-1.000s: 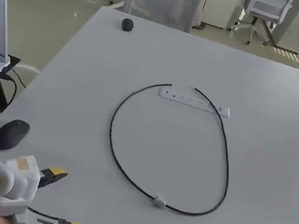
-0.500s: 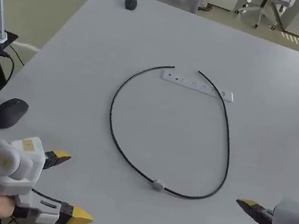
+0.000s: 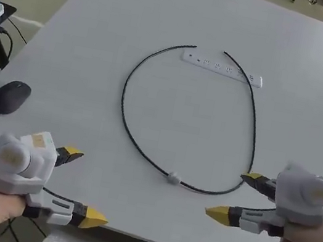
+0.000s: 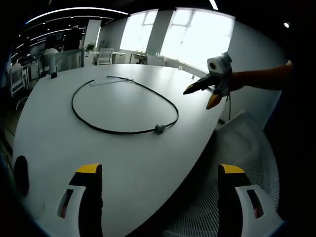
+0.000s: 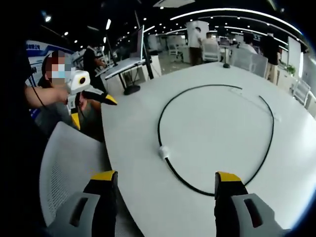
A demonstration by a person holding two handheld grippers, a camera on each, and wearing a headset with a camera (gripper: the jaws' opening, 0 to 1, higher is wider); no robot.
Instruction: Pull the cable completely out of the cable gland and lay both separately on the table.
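Cable gland on cable, surface's near edge; left tongs, right tongs apart, empty; best clamp gland and adjoining cable.

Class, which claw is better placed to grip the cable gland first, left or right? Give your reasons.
Probably the right. The open right claw hovers nearer the cable gland, one tip close beside the cable. The open left claw hangs farther off, at the near edge of the table.
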